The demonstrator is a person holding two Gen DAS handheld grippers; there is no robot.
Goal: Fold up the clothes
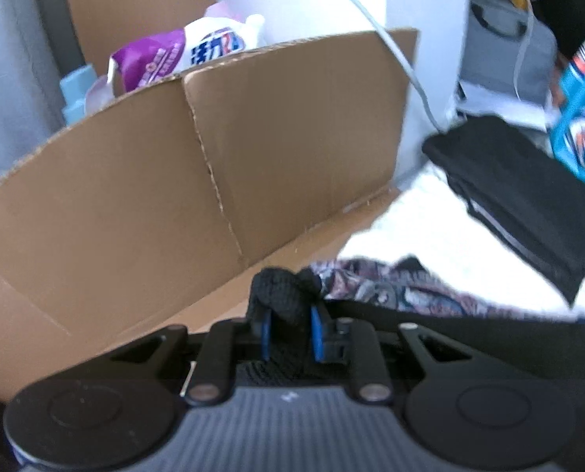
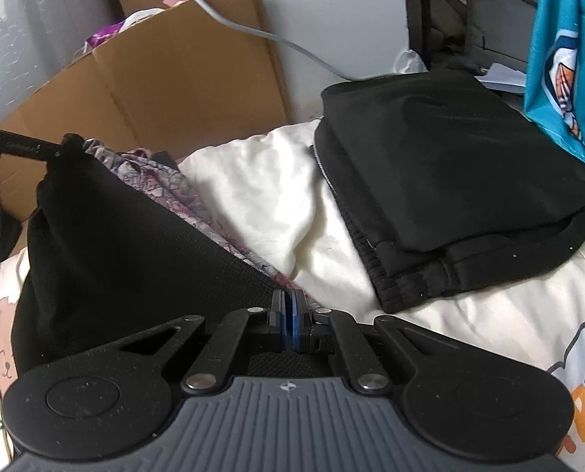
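Left wrist view is showing the left claw clamping down on a bunched wad of black knit fabric, the blue pads pressing in on either side of it. That wad is a corner of the black garment, which is being held up near a cardboard box. Beyond it a patterned cloth is lying on the white bedding, and a folded black pile is sitting further off to the right.

Right wrist view is showing the right claw with its pads pressed fully together on another edge of the same black garment, a thin layer pinched between them. The fabric is stretching in a slack sheet from this claw up to the left claw, which is gripping the far corner at the left. The garment is hanging just above the patterned cloth and the white bedding, well apart from the folded black pile.

The garment is looking light, soft and limp, with an open mesh-like knit, so it is likely sagging wherever it is not supported. Corners and hems are seeming the best places to grip, since a pinch in the middle would probably let the cloth bunch and droop.
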